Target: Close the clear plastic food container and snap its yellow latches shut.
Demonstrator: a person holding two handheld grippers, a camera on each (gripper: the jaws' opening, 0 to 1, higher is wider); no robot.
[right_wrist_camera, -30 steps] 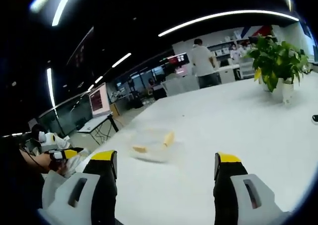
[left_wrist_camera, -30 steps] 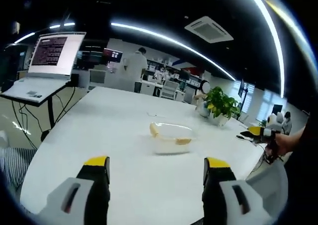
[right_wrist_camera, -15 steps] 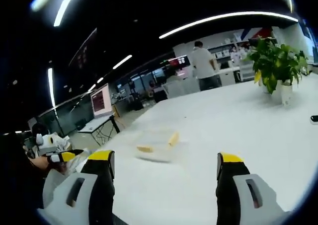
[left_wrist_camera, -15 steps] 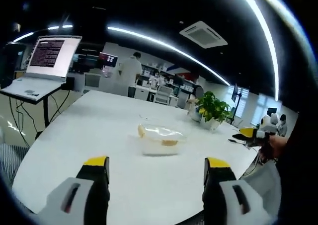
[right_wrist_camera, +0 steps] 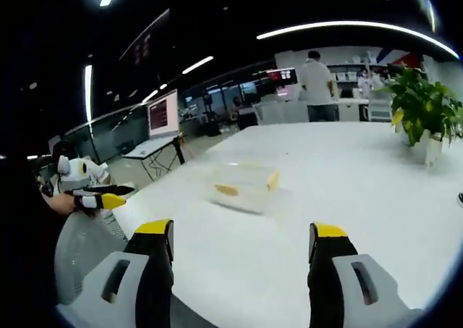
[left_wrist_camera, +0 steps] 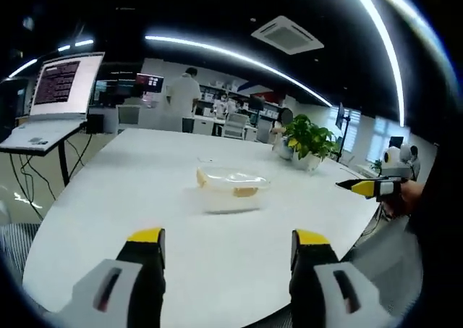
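Observation:
A clear plastic food container [left_wrist_camera: 230, 189] with yellow latches [left_wrist_camera: 245, 192] sits on the white table [left_wrist_camera: 145, 198], well ahead of both grippers. In the right gripper view the container [right_wrist_camera: 244, 186] lies left of centre, its yellow latches [right_wrist_camera: 272, 180] showing at two sides. My left gripper [left_wrist_camera: 226, 252] stands open over the table's near edge with nothing between its fingers. My right gripper [right_wrist_camera: 242, 247] is open too, short of the container. The right gripper [left_wrist_camera: 369, 188] also shows at the right of the left gripper view, and the left gripper [right_wrist_camera: 98, 200] at the left of the right gripper view.
A potted plant [left_wrist_camera: 305, 145] stands at the table's far side, also seen as a plant [right_wrist_camera: 427, 114] at the right. A laptop on a stand [left_wrist_camera: 54, 100] is off the table's left. A person [left_wrist_camera: 184, 100] stands in the background office.
Both cameras have shifted; the container now sits nearer the middle of each view and a little closer. Both grippers stay open and hold nothing.

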